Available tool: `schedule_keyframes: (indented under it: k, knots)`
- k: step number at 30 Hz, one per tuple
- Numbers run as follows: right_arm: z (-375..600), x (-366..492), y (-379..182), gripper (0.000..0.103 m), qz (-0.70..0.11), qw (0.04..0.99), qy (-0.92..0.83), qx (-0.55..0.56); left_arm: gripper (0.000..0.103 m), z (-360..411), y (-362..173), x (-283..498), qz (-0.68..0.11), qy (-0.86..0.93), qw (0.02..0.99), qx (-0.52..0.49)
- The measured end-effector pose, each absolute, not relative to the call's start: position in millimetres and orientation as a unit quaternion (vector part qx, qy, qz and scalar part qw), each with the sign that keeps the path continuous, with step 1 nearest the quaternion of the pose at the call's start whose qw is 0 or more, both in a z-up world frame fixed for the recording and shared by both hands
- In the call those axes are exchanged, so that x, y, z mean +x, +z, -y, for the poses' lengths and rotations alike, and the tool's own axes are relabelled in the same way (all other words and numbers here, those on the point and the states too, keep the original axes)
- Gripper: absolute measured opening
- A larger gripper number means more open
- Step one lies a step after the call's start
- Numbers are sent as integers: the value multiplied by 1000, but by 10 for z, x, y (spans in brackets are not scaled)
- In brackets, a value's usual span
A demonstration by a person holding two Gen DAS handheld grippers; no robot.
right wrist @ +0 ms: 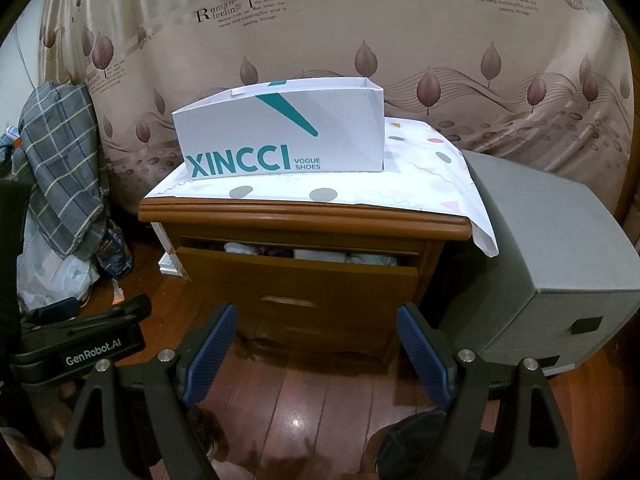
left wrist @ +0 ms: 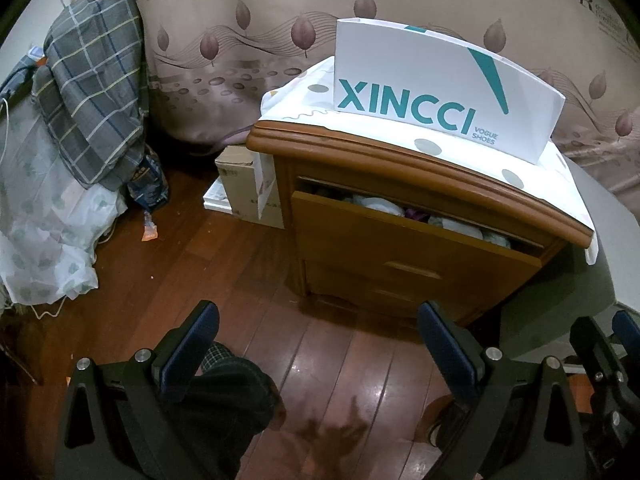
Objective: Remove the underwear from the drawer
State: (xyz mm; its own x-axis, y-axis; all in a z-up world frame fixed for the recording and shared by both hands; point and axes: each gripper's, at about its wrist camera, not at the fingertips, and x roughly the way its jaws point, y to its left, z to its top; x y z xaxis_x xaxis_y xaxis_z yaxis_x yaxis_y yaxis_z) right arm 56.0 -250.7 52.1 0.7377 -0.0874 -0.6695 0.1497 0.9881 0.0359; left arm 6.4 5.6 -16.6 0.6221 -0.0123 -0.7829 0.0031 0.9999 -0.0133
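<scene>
A wooden nightstand (right wrist: 304, 220) stands ahead with its top drawer (right wrist: 296, 280) pulled partly out. Folded underwear (right wrist: 320, 255) in white, pale green and purple shows in the gap; the same underwear (left wrist: 424, 216) appears in the left wrist view above the drawer front (left wrist: 400, 240). My left gripper (left wrist: 318, 324) hangs open over the floor, short of the nightstand, nothing between its fingers. My right gripper (right wrist: 316, 332) is open too, low in front of the lower drawers, holding nothing. The left gripper's body (right wrist: 80, 344) shows at the left of the right wrist view.
A white XINCCI shoe box (right wrist: 280, 140) sits on a dotted cloth (right wrist: 420, 184) atop the nightstand. A grey box (right wrist: 552, 264) stands to its right, cardboard boxes (left wrist: 240, 184) and a plaid-covered pile (left wrist: 92, 92) to the left. A curtain (right wrist: 440, 60) hangs behind. A person's feet rest on the wooden floor (right wrist: 296, 400).
</scene>
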Motion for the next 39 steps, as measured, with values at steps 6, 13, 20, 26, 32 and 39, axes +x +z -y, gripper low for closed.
schedule_keyframes:
  k: [6, 13, 20, 26, 32, 39]
  knots:
    - [2505, 566, 524, 84, -357, 931, -64, 42, 98, -48, -170, 68, -435, -4, 900, -5]
    - [2507, 570, 523, 84, -358, 931, -64, 44, 98, -13, -180, 76, -436, -3, 900, -8]
    - [2548, 575, 527, 84, -357, 931, -65, 44, 99, 0, -216, 95, -440, -4, 898, -12]
    - [2623, 589, 554, 84, -344, 936, -66, 42, 99, -42, -301, 172, -453, -14, 890, -53]
    - [2956, 723, 675, 84, -312, 945, -87, 46, 100, -89, -490, 382, -485, -29, 864, -131]
    - [3646, 1053, 895, 84, -250, 952, -158, 83, 100, -132, -754, 745, -502, -21, 833, -233]
